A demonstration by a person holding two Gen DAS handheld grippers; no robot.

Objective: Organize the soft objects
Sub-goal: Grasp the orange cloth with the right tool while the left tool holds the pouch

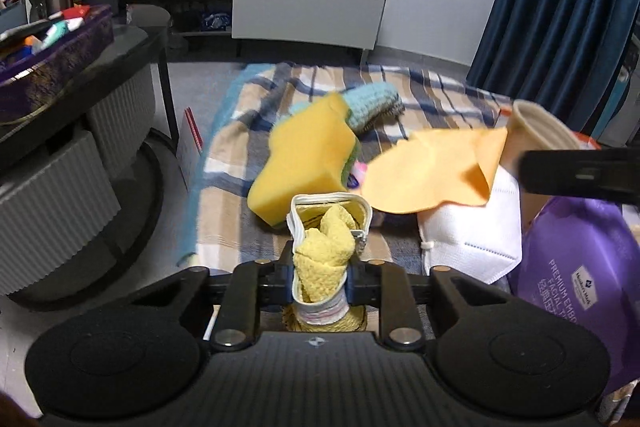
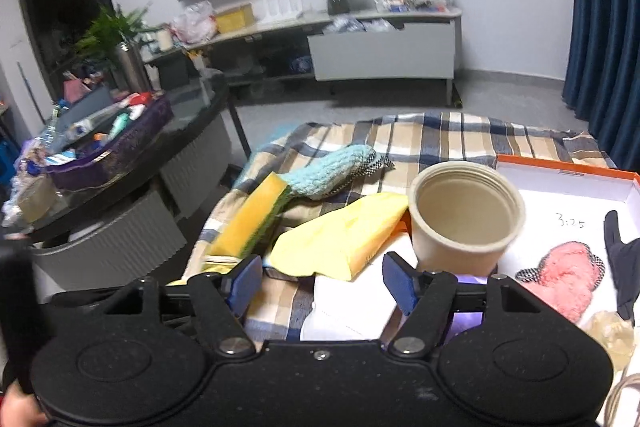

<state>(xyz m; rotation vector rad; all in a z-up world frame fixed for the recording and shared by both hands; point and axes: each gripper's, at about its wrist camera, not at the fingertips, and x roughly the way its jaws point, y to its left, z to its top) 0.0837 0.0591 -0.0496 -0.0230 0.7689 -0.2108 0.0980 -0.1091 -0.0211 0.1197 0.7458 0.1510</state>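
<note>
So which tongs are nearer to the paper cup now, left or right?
Right. The open right tongs hover just in front of the paper cup, the right finger near its base. The left tongs are farther back and left, shut on a zipper pouch.

Right claw (image 2: 322, 281) spread wide, empty — just above yellow cloth (image 2: 340, 237) and white mask (image 2: 348, 303), beside paper cup (image 2: 466, 217).

Pouch (image 1: 320, 301) bottom is hidden behind the left claw (image 1: 320, 281) body. Purple pack (image 1: 580, 291) is cut off by the right edge, its print only partly readable. Mask (image 2: 344, 311) is half covered by the yellow cloth (image 2: 340, 239). Dark glove (image 2: 624, 267) is cropped at the right edge. Sponge (image 1: 304, 163) edges are motion-blurred.
</note>
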